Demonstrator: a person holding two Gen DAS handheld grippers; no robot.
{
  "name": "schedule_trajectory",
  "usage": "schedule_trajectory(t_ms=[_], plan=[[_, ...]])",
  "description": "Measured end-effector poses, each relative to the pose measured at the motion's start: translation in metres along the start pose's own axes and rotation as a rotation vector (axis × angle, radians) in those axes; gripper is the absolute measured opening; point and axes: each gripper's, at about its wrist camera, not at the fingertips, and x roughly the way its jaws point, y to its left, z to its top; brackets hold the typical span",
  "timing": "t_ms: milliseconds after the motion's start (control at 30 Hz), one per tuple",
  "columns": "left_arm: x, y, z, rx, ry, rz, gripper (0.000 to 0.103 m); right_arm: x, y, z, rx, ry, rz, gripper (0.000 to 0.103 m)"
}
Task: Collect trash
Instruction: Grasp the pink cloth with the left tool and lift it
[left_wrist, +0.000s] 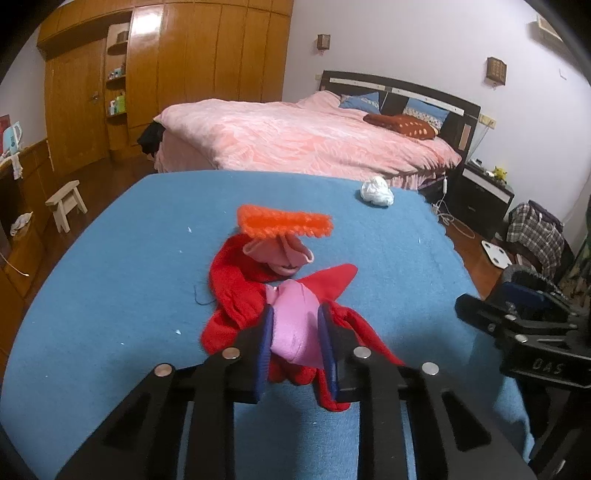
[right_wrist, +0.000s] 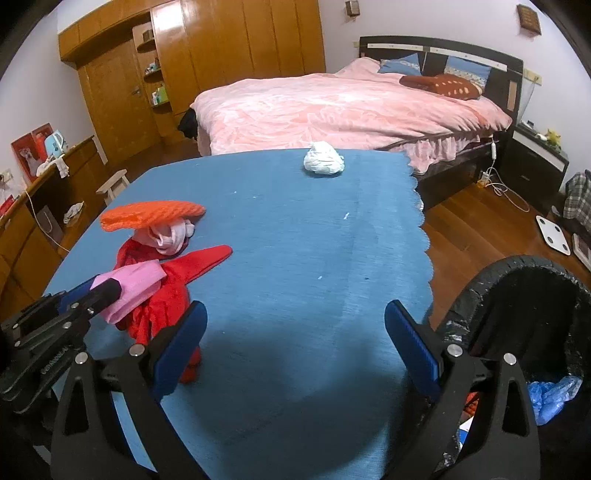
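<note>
The left tongs (left_wrist: 295, 332) are nearly shut, and their blue pads press from both sides on a fold of pink cloth (left_wrist: 295, 328) at the near end of a heap of fabric. In the right wrist view the same pink fold bulges out past the tong tips, so the grip looks real and not a mere touch. The pink piece lies on top of a red cloth (left_wrist: 236, 295), which spreads to the left, and under and around the tongs. Taking the topmost, loosest fold is probably the reason for this hold: it should peel off without dragging the whole heap, though the red cloth may cling and follow.

The right tongs (right_wrist: 295, 343) stand wide apart with nothing between them, only bare blue counter (right_wrist: 295, 240) beneath. They hang over the near right part of the counter, just beside a black-lined trash bin (right_wrist: 524, 295) at its near right corner, where blue plastic and other scraps already lie. That keeps the free hand close to the bin, perhaps to steady it or to take the next piece.

Farther out in the heap sits an orange knitted piece (left_wrist: 284, 223), propped on a paler pink bundle (left_wrist: 280, 254). Well apart, at the far right of the counter, rests a crumpled white wad (left_wrist: 376, 192), the plainest bit of trash left to collect. Beyond the counter stands a bed (left_wrist: 295, 136) with a pink cover.
</note>
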Motion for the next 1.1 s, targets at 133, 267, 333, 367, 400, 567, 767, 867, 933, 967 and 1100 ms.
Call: schedule_trajectory(t_ms=[133,267,333,367,400,567,767,867,933,967,1100], plan=[[-0.014,0.009,0.004,-0.019,-0.027,-0.003,0.019,0.002,0.007,0.001,-0.008,-0.004,0.014,0.094],[-0.025,0.017,0.005,-0.017,-0.051,0.018,0.019,0.005,0.018,0.001,-0.015,-0.006,0.042,0.094],[-0.028,0.024,0.006,-0.017,-0.057,0.030,0.019,0.007,0.025,0.001,-0.022,-0.008,0.056,0.094],[-0.029,0.027,0.005,-0.021,-0.057,0.037,0.019,0.009,0.030,0.001,-0.028,-0.009,0.068,0.094],[-0.030,0.030,0.004,-0.024,-0.057,0.042,0.019,0.010,0.033,0.001,-0.032,-0.008,0.075,0.094],[-0.027,0.045,-0.002,-0.030,-0.030,0.066,0.019,0.024,0.055,0.001,-0.061,0.016,0.102,0.094],[-0.021,0.049,-0.008,-0.037,-0.010,0.037,0.036,0.028,0.057,-0.002,-0.078,0.027,0.073,0.094],[-0.015,0.044,-0.008,-0.028,-0.004,0.022,0.044,0.028,0.047,-0.002,-0.057,0.031,0.052,0.094],[-0.008,0.040,-0.008,-0.021,0.005,0.010,0.048,0.028,0.039,-0.002,-0.046,0.032,0.036,0.094],[-0.003,0.038,-0.008,-0.016,0.013,0.003,0.051,0.028,0.037,-0.002,-0.045,0.033,0.031,0.094],[0.011,0.035,-0.010,-0.012,0.046,-0.017,0.052,0.028,0.030,-0.002,-0.042,0.032,0.018,0.094]])
